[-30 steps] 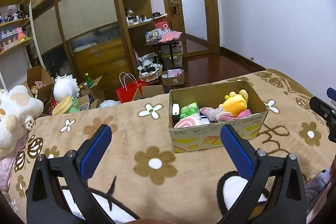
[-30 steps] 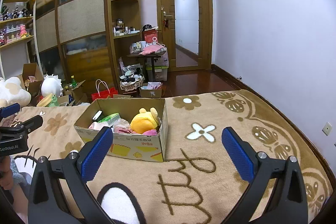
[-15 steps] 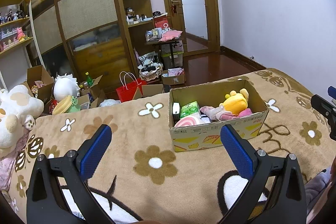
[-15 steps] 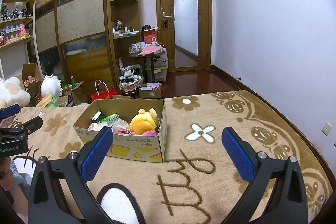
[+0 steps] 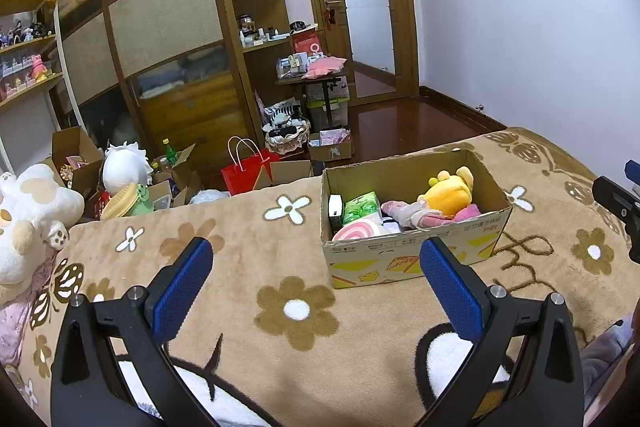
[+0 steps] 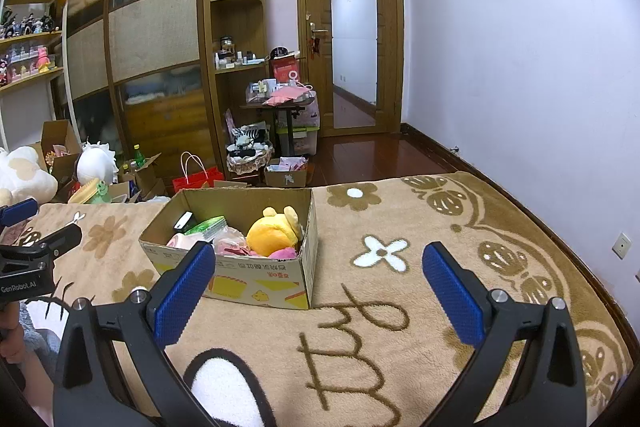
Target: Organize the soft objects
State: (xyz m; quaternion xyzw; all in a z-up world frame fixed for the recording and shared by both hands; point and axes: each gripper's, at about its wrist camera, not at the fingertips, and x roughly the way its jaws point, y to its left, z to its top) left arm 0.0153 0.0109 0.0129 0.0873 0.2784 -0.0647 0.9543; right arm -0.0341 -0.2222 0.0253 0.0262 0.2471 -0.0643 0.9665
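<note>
A cardboard box (image 5: 416, 259) stands on the tan flowered blanket (image 5: 248, 239). It holds a yellow plush (image 5: 446, 189), pink soft items (image 5: 416, 215), a pink-and-white roll (image 5: 360, 229) and a green pack (image 5: 362, 205). The box also shows in the right wrist view (image 6: 256, 279) with the yellow plush (image 6: 272, 235). My left gripper (image 5: 316, 281) is open and empty, in front of the box. My right gripper (image 6: 318, 285) is open and empty, right of the box front.
A large white plush (image 5: 28, 215) lies at the blanket's left edge. Beyond the blanket's far edge are open cartons, a red bag (image 5: 246, 175) and a white round plush (image 5: 124, 169) on the floor. A wooden wardrobe and a door stand behind.
</note>
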